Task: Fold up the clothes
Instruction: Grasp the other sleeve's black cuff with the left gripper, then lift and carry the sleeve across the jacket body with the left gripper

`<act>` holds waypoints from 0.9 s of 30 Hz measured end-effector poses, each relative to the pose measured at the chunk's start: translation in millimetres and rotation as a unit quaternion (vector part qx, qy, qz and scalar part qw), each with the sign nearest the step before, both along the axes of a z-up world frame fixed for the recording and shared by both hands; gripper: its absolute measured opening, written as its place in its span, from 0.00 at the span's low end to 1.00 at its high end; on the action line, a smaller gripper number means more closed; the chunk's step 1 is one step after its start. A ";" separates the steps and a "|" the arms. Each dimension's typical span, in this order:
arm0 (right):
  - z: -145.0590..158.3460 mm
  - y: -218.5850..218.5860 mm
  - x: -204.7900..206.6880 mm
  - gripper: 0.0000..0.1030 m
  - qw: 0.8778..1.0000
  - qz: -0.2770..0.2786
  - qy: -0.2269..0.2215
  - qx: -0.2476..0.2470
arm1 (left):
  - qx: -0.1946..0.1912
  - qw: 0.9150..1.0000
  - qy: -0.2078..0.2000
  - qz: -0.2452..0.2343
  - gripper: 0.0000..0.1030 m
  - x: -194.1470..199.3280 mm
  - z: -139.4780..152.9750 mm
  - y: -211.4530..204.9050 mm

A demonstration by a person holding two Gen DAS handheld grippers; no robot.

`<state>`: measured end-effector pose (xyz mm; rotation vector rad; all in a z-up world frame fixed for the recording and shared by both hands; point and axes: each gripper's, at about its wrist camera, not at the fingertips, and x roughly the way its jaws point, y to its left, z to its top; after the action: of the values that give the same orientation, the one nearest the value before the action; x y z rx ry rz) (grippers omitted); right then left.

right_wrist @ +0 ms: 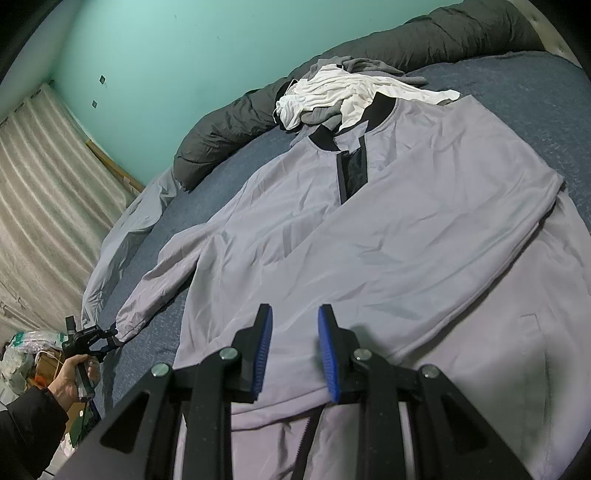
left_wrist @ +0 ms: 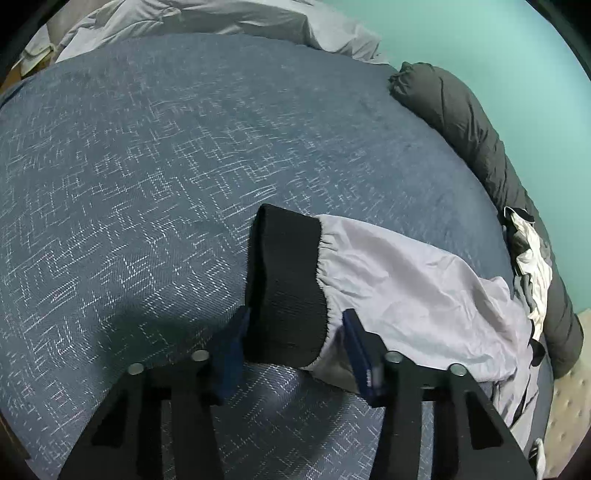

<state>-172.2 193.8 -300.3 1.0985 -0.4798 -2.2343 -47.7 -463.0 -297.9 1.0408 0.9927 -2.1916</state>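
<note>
A light grey jacket [right_wrist: 388,236] with black collar and zip lies flat on the blue bed cover [right_wrist: 535,92]. Its right sleeve is folded across the chest. Its left sleeve [left_wrist: 413,288] stretches out sideways and ends in a black ribbed cuff [left_wrist: 288,284]. My left gripper [left_wrist: 291,332] is open, with the cuff lying between its blue pads; it also shows small in the right wrist view [right_wrist: 107,338], held by a hand at the cuff. My right gripper [right_wrist: 295,347] is open and empty, just above the jacket's lower front.
A rolled dark grey duvet [left_wrist: 491,155] runs along the bed's far edge by the teal wall. A pile of white and grey clothes [right_wrist: 332,96] lies by the collar. A pale grey sheet [left_wrist: 207,18] is bunched at one end. Curtains [right_wrist: 40,192] and clutter stand beyond the bed.
</note>
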 end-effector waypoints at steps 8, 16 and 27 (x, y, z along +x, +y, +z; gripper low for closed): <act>-0.5 0.0 -0.9 0.24 1.000 0.002 -0.001 -0.002 | -0.032 0.999 0.019 -0.024 0.11 -2.8 33.7 15.5; 0.7 1.5 1.4 0.24 1.000 0.001 -0.002 -0.007 | -0.054 0.997 0.029 -0.048 0.11 -20.6 72.7 16.0; 1.9 6.5 -1.5 0.24 1.000 -0.005 -0.007 -0.017 | -0.079 0.991 0.066 -0.089 0.11 -40.3 133.7 39.6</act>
<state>-173.8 200.3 -298.4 1.0974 -0.5277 -2.2198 -88.1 -423.4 -164.2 0.9532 0.7918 -2.4668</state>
